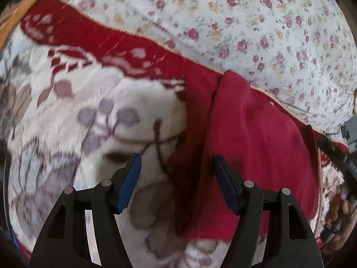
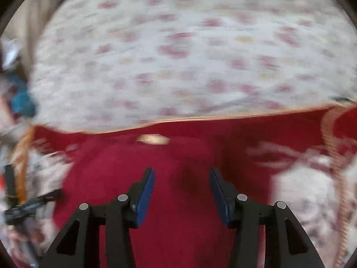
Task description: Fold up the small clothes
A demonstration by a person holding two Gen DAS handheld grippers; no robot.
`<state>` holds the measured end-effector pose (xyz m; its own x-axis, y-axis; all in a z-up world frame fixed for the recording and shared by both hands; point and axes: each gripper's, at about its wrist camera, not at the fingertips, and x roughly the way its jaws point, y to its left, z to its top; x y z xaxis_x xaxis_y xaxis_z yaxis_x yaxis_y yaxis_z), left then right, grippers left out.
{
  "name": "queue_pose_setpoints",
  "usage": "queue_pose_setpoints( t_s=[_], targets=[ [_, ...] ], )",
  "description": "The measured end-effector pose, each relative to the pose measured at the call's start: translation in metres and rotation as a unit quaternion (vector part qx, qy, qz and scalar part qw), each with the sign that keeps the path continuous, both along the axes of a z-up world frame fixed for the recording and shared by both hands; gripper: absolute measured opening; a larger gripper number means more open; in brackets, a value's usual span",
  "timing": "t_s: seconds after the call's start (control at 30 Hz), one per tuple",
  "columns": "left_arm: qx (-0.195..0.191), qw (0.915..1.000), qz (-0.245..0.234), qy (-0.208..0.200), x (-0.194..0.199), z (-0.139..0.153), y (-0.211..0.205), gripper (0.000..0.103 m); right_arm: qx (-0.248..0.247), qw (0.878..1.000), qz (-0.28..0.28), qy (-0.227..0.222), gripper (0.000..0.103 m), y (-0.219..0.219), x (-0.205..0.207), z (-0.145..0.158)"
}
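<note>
The red cloth (image 1: 256, 138) lies flat on a fuzzy blanket (image 1: 78, 116) with red and white patterns. Beyond the blanket I see a flowery sheet (image 1: 256, 26). My left gripper (image 1: 177, 163) hangs over the cloth's left edge, jaws spread wide, nothing between them. My right gripper (image 2: 181, 174) hangs over the middle of the red cloth (image 2: 178, 201), jaws spread too, pinching nothing. The right wrist view is blurry. A small pale tag (image 2: 154, 139) shows near the cloth's far edge.

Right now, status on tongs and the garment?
Left tongs open, empty. Right tongs open, empty. Red garment flat on patterned blanket. Nothing in the way.
</note>
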<state>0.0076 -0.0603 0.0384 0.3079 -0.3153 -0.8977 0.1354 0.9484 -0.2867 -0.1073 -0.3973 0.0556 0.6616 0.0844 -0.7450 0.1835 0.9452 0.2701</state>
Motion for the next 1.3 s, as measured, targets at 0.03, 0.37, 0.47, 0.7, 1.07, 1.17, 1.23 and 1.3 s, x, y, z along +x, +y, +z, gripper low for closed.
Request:
queue_pose_setpoints(
  t_s=[0.03, 0.37, 0.47, 0.7, 1.07, 1.17, 1.23, 1.3],
  targets=[
    [-0.002, 1.0, -0.004, 0.002, -0.005, 0.001, 0.002, 0.067, 0.015, 0.999, 0.03, 0.0, 0.049, 0.016, 0.012, 0.0],
    [0.013, 0.9998, -0.017, 0.001, -0.007, -0.007, 0.003, 0.067, 0.041, 0.987, 0.14, 0.073, 0.049, 0.152, 0.141, -0.06],
    [0.012, 0.9997, -0.022, 0.001, -0.005, -0.007, 0.003, 0.067, 0.016, 0.988, 0.135, 0.07, 0.049, 0.166, 0.148, -0.055],
    [0.0, 0.9997, -0.022, 0.007, 0.001, -0.008, 0.005, 0.067, 0.022, 0.986, 0.144, 0.08, 0.064, 0.19, 0.149, -0.041],
    [-0.007, 0.9998, -0.018, -0.001, -0.001, 0.0, 0.01, 0.067, -0.008, 0.986, 0.161, 0.053, 0.008, 0.202, 0.14, -0.035],
    [-0.01, 0.9998, -0.015, 0.005, 0.0, -0.002, 0.012, 0.067, -0.012, 0.983, 0.178, 0.047, 0.007, 0.218, 0.146, -0.035],
    [-0.011, 0.9998, -0.014, 0.007, 0.001, -0.003, 0.012, 0.067, -0.017, 0.983, 0.176, 0.055, 0.007, 0.226, 0.149, -0.042],
    [-0.008, 0.9998, -0.016, 0.004, 0.001, -0.002, 0.01, 0.067, -0.002, 0.983, 0.178, 0.043, 0.007, 0.226, 0.144, -0.042]
  ],
)
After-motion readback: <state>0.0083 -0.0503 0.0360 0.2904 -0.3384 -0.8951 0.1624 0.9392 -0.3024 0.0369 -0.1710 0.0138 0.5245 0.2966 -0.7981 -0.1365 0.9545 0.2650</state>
